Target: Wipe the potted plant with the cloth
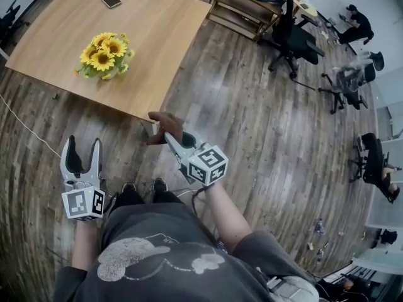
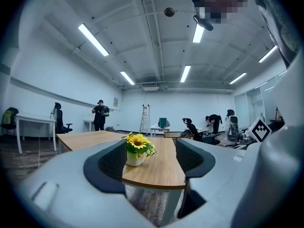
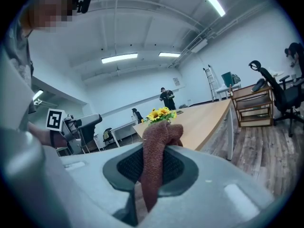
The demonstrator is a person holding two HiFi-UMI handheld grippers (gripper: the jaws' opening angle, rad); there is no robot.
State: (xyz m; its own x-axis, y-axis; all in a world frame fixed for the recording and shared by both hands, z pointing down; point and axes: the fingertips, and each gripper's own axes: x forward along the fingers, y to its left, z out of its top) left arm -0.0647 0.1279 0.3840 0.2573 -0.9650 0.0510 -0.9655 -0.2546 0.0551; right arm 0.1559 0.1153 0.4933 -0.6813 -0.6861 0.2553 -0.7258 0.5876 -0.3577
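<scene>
Head view shows potted plant (image 1: 104, 56) bearing yellow sunflowers.

Pot (image 2: 135, 159): hidden under the sunflowers (image 1: 104, 54) in the head view, and behind the cloth (image 3: 159, 148) in the right gripper view.
Cloth: its middle is pinched out of sight between the right gripper's (image 1: 171, 137) jaws.
Dark flat thing (image 1: 111, 0) on the table (image 1: 164, 36): too small to name.
Person's torso (image 1: 170, 257): cut by the head view's bottom edge.
Distant people (image 1: 359, 24): too small to tell more.
</scene>
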